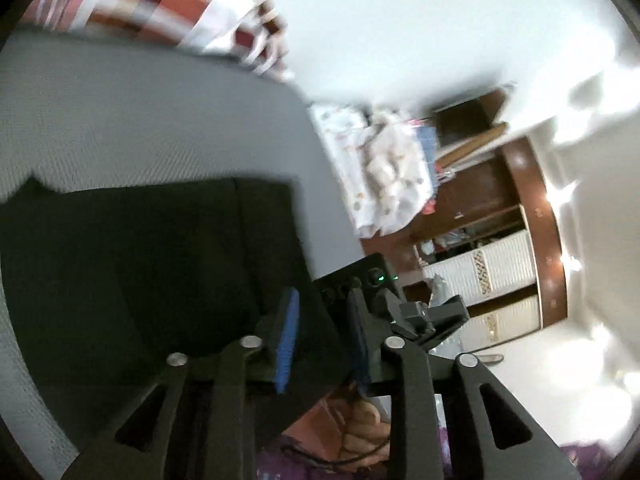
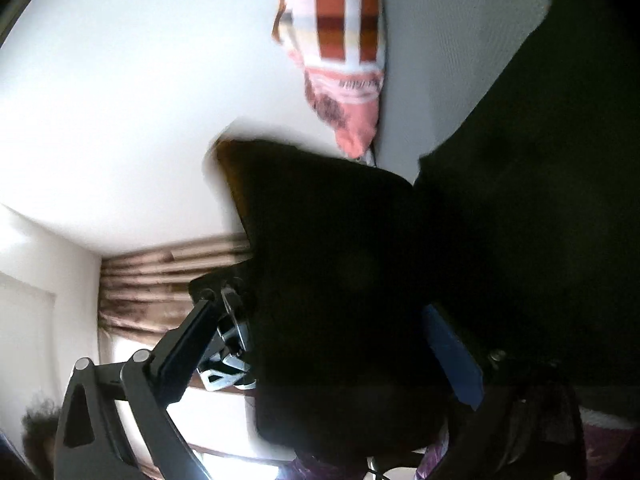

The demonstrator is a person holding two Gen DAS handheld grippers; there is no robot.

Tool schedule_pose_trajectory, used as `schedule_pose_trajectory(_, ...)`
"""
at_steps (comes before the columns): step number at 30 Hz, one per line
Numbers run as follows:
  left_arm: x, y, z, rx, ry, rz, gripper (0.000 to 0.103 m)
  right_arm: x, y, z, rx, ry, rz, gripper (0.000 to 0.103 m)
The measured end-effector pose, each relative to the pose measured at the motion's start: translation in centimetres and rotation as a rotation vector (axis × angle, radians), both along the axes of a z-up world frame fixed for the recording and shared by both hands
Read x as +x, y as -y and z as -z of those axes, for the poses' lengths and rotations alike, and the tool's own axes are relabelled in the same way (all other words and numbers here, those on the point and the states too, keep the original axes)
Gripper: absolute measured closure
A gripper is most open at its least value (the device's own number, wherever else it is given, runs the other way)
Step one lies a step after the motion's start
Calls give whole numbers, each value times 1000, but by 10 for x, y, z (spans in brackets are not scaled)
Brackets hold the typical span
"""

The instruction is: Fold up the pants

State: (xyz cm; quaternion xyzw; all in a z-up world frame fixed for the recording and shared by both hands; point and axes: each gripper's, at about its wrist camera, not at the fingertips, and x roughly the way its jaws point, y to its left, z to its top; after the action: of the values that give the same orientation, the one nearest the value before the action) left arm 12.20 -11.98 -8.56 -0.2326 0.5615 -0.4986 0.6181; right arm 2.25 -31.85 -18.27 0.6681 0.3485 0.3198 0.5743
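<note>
The black pants [image 1: 152, 256] lie on a grey bed sheet [image 1: 140, 120]. In the left wrist view my left gripper [image 1: 322, 320] has blue pads [image 1: 287, 344] closed on a lifted edge of the black fabric. In the right wrist view the pants [image 2: 520, 200] fill the right half, and a raised flap [image 2: 340, 280] hangs between the fingers of my right gripper [image 2: 340, 320]. Its blue pad [image 2: 452, 352] presses the cloth; the other finger [image 2: 188, 340] is at the left. Both views are tilted and blurred.
A red and white striped blanket [image 1: 132, 4] lies at the bed's far end and also shows in the right wrist view [image 2: 344, 52]. White patterned bedding [image 1: 376, 168], a brown wardrobe [image 1: 500, 240] and brown curtains [image 2: 160, 280] stand beyond the bed.
</note>
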Motion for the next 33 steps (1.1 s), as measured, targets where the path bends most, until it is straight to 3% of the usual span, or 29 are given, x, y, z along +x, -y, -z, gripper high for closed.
schedule_pose_trajectory(2, 4, -7, 5, 7, -28, -19, 66, 3, 6, 8, -8, -21, -7, 0)
schedule_pose_trajectory(4, 2, -17, 2, 5, -6, -42, 41, 5, 12, 14, 3, -30, -18, 0)
schedule_pose_trajectory(6, -3, -38, 1, 17, 34, -77, 32, 4, 19, 13, -18, -27, -23, 0)
schedule_pose_trajectory(8, -8, -55, 6, 50, 51, -104, 30, 5, 26, 10, -64, -33, -38, 0)
schedule_pose_trajectory(12, -14, -91, 39, 89, -23, -182, 30, 7, 31, -4, -202, -36, -88, 2)
schedule_pose_trajectory(14, -18, -102, 51, 120, -43, -218, 30, 10, 27, -12, -339, -43, -123, 23)
schedule_pose_trajectory(15, -21, -106, 57, 139, -50, -231, 30, 12, 25, -14, -398, -52, -140, 57)
schedule_pose_trajectory(16, -23, -108, 60, 153, -54, -238, 30, 13, 23, -16, -449, -63, -159, 83)
schedule_pose_trajectory(19, -28, -102, 58, 179, -33, -225, 30, 10, 27, -32, -508, -33, -131, 84)
schedule_pose_trajectory(23, -30, -69, 55, 179, -2, -173, 28, -17, 54, -49, -511, 49, -33, 84)
schedule_pose_trajectory(29, -34, -19, 78, 226, -18, -72, 27, -71, 95, -11, -525, -45, 86, 84)
schedule_pose_trajectory(33, -37, -1, 83, 261, 6, -38, 27, -78, 106, -9, -493, -32, 124, 84)
